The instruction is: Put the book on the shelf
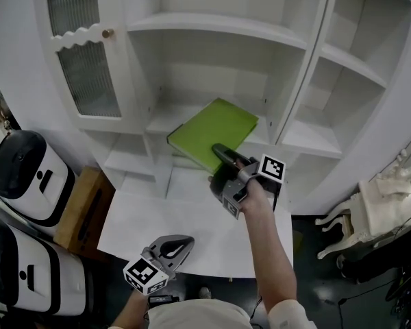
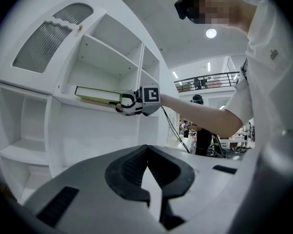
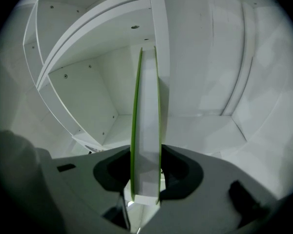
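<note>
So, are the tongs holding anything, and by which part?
The right tongs grip the green book by its near edge, across both covers. The left tongs are shut, holding nothing.

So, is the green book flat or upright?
Flat: the book shows its cover facing up, edge clamped in the right gripper, at the shelf.

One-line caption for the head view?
Right gripper holds a green book flat at the white shelf; left gripper hangs below, empty.

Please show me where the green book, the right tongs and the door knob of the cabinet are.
green book (image 1: pixel 216 129), head view, the middle of its top cover.
right tongs (image 1: pixel 222 154), head view, between the tips, closed on the book's near edge.
door knob (image 1: pixel 107 33), head view, its round head.
</note>
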`<state>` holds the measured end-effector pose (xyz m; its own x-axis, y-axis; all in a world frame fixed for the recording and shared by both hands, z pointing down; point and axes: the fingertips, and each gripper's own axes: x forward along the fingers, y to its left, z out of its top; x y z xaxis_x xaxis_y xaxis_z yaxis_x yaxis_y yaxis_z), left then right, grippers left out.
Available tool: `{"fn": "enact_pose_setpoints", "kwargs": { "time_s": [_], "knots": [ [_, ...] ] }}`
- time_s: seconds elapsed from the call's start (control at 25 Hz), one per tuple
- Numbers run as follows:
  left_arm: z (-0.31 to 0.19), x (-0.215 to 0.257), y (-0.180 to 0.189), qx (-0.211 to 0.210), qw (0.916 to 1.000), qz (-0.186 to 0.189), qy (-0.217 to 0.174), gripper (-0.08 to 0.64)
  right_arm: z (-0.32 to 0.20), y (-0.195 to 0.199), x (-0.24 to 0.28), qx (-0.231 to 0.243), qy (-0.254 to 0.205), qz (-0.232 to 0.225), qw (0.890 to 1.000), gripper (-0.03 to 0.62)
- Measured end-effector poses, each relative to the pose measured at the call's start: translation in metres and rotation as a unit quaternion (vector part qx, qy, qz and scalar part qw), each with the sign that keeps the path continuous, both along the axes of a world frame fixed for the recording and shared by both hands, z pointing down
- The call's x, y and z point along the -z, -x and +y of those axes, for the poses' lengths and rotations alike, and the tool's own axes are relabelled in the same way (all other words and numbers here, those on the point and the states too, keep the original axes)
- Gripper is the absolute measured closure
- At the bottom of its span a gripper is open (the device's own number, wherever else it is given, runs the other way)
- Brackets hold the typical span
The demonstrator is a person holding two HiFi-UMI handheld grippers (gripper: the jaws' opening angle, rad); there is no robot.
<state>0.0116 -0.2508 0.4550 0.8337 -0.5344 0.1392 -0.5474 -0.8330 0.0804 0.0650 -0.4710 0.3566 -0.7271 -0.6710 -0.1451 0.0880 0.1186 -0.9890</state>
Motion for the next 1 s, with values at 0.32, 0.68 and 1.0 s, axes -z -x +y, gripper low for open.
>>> {"fn": "enact_pose_setpoints", "kwargs": {
  "time_s": [0.32,0.68,1.0],
  "knots": [
    [-0.006,0.002,0.003,0.005,1.0,0.005,0.003,0.551,-0.032,-0.009,0.001,-0.025,0.011,-0.003,1.0,0.451],
    [-0.008,0.004,0.008,0.008,1.0,0.005,0.001,0.551,-0.052,-0.013,0.003,-0.045,0.004,-0.014,0.999,0.436],
    [-0.004,0.007,0.011,0.007,0.9999,0.006,-0.006,0.551,-0.047,-0.011,0.013,-0.052,-0.065,0.017,0.996,0.342]
  ]
}}
